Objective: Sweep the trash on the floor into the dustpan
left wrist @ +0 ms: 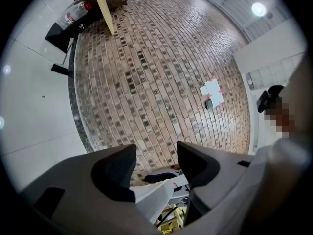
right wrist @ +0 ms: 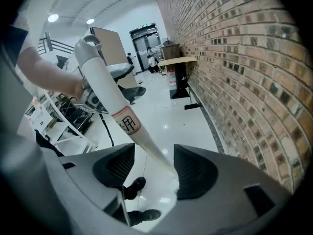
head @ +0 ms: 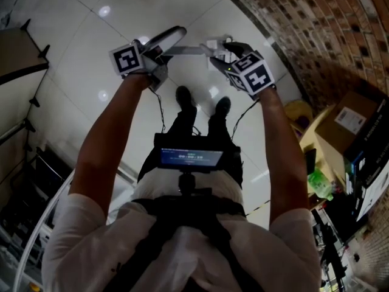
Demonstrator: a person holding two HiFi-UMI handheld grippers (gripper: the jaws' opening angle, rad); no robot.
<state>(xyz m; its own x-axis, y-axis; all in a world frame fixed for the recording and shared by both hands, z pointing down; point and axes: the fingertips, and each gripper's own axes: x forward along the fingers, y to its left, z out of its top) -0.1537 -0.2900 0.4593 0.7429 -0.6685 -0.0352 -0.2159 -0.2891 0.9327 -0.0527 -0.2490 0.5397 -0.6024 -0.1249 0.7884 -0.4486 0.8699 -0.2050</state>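
Note:
A long white handle with a red-edged label runs slantwise from its looped top down between the jaws of my right gripper. Those jaws stand open, and the handle's thin lower part passes through the gap near the right pad. In the head view the handle's loop sticks out beside my left gripper, which is shut on it. In the left gripper view the white handle sits low between the jaws of the left gripper. My right gripper hangs close by. I see no trash or dustpan pan.
A curved brick wall runs along the right, with cardboard boxes at its foot. The person's shoes stand on the glossy white tiled floor. A wire rack stands at the left and a small table by the wall.

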